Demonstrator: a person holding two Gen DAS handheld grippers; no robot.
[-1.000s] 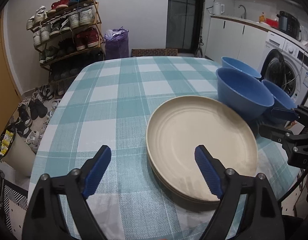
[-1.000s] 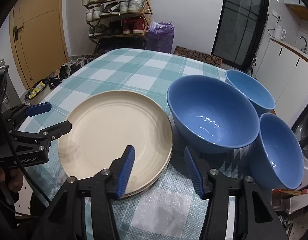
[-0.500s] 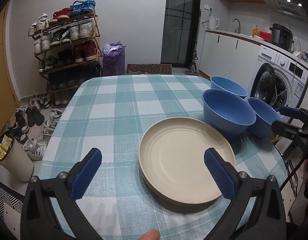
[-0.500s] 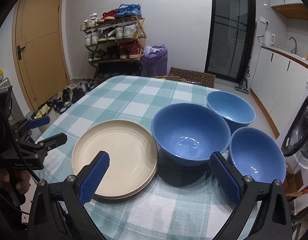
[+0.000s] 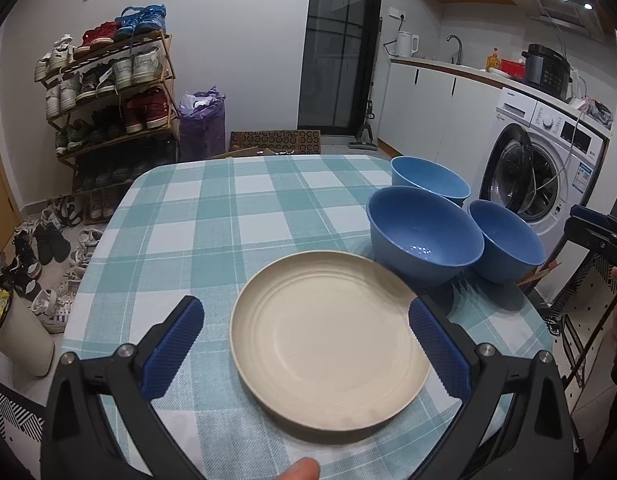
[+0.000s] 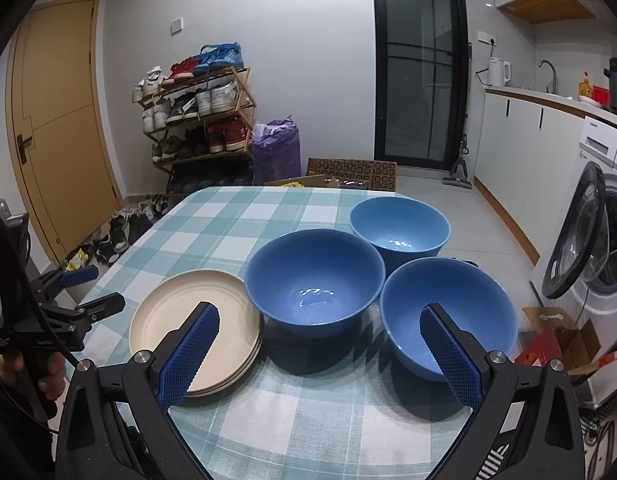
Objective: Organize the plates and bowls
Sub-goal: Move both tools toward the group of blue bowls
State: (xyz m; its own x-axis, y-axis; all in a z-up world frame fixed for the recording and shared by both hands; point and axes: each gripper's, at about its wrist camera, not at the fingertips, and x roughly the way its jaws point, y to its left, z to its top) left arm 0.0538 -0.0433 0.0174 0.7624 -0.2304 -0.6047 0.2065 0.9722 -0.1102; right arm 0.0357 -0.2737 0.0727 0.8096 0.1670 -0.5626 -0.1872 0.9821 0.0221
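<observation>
Fingers (image 5: 172, 350) of the left gripper (image 5: 306, 350) stand wide apart with nothing between them, hovering over the near edge of the bench (image 5: 196, 232); the right gripper (image 6: 322, 354) is just as wide and empty, its blue ridged pads (image 6: 448, 356) hanging above the bench.

Nearest lies a stack of cream plates (image 6: 176, 320), round, shallow and matte, at least three rims showing at its edge. Just beside it, touching or nearly so, sits the middle blue bowl (image 6: 312, 276), deep and glossy. A second blue bowl (image 6: 448, 312) stands close by at the bench's right edge, and a third, paler one (image 6: 400, 224), sits behind them. Nothing blocks either gripper's way to the plates.

A teal and white checked cloth (image 5: 168, 272), woven and slightly wrinkled, covers the bench. Beyond are a wooden shoe rack (image 6: 196, 116), a purple bag (image 6: 276, 152), a dark glass door (image 6: 420, 64), white cabinets (image 5: 436, 108) and a washing machine (image 5: 540, 168).
</observation>
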